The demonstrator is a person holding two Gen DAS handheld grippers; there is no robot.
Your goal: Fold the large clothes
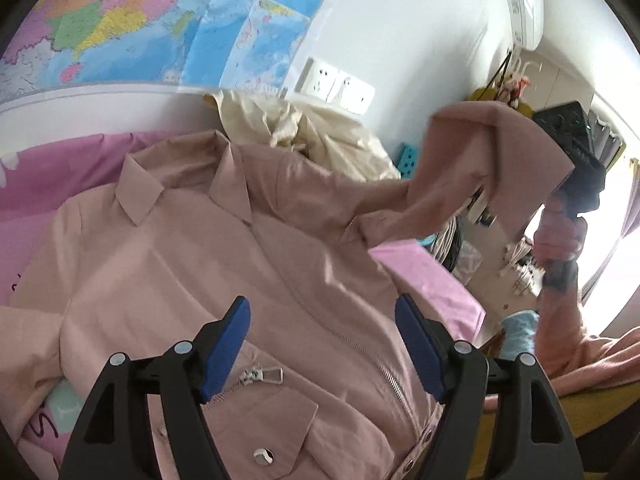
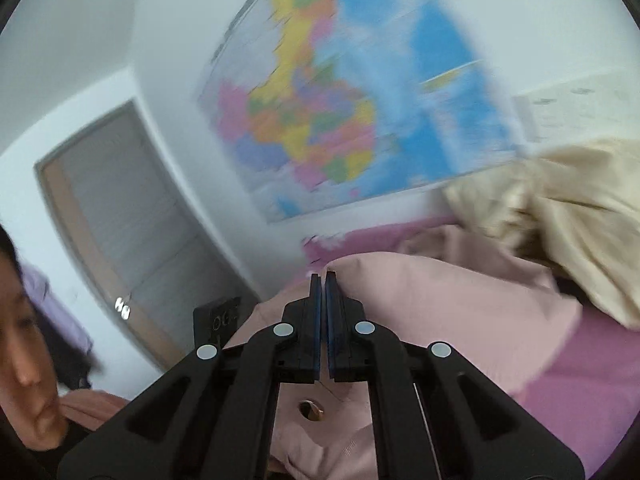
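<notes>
A pale pink zip jacket (image 1: 200, 260) lies front up on the pink bed sheet (image 1: 432, 280), collar toward the wall. My left gripper (image 1: 322, 304) hovers open over its chest, blue pads on either side of the zipper, with nothing between them. The jacket's right sleeve (image 1: 472, 152) is lifted into the air at the upper right, where my right gripper (image 1: 572, 160) pinches its end. In the right wrist view that gripper (image 2: 324, 276) is shut, its pads almost together, and the pink sleeve (image 2: 440, 304) drapes beyond and beneath the fingers. That view is blurred.
A cream garment (image 1: 328, 136) is piled against the wall behind the collar. A map (image 1: 120, 20), wall sockets (image 1: 340, 84) and an air conditioner (image 1: 524, 4) hang above. A door (image 2: 132, 220) and a person's head (image 2: 20, 340) are at the left in the right wrist view.
</notes>
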